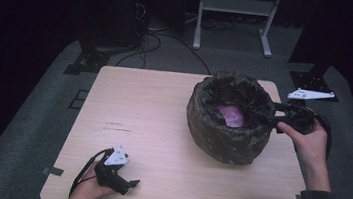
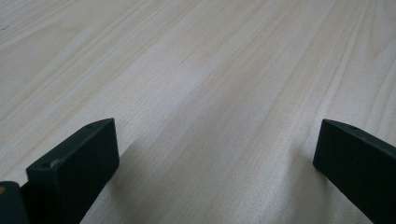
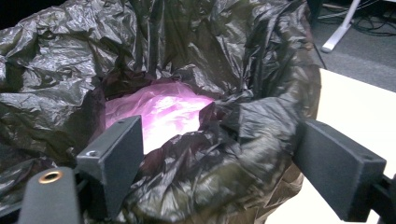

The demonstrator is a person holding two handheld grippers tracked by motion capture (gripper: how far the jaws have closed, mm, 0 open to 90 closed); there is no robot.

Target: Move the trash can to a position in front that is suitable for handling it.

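The bag [image 1: 230,119] stands on the right half of the surface [image 1: 152,122], a sheet [image 1: 232,115] inside it; the right gripper [image 1: 269,119] is at its right rim, the left gripper [image 1: 127,183] rests near the front left edge

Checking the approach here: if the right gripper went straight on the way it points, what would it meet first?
Most likely the crumpled rim of the black bag, which lies between the open jaws of the right gripper; the pink thing inside sits farther on.

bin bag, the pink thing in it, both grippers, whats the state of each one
black bin bag: upright on the table, mouth open, rim rolled down and crumpled
pink bag: crumpled, lying inside the black bin bag
right gripper: jaws open, straddling the bag's near rim, pads not pressing on it
left gripper: jaws open, nothing between them, low over bare table
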